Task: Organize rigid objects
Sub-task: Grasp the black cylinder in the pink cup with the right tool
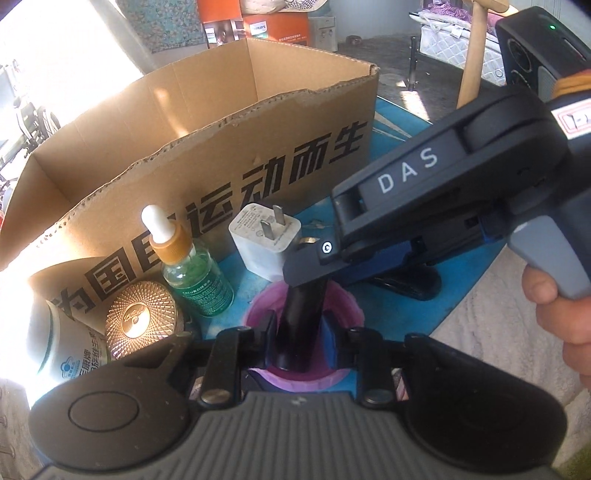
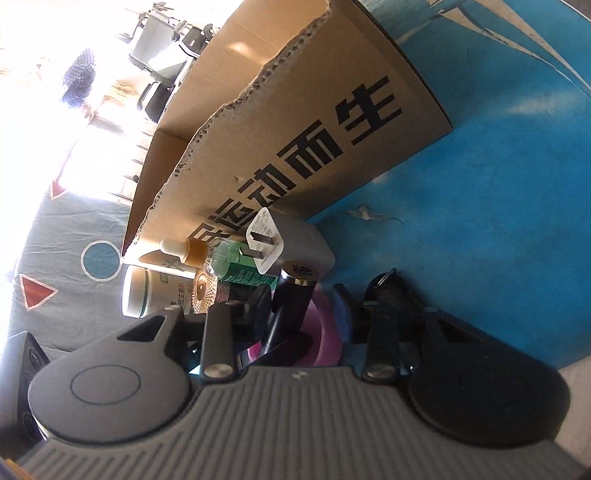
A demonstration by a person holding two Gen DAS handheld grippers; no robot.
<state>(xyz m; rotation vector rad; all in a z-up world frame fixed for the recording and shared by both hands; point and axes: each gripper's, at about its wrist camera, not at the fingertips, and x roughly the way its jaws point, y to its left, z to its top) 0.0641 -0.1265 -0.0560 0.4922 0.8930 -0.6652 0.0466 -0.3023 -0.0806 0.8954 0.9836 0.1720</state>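
Left gripper (image 1: 301, 332) jaws pinch the black tube (image 1: 301, 325); right gripper's (image 2: 299, 314) jaws spread around its cap. Likely light, stiff, slick; grip mid-body. Box (image 1: 207, 110) at 11 o'clock.

Blue round table (image 1: 402, 314), orange Philips boxes (image 1: 275, 26), quilted mattress (image 1: 454, 44), wooden post (image 1: 474, 55)

Home bedroom: mattress (image 1: 448, 46), toiletries

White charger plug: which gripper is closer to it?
Right. The right gripper has its tip right beside the white charger plug, over the top of the black tube. The left gripper is farther back, lower on that tube.
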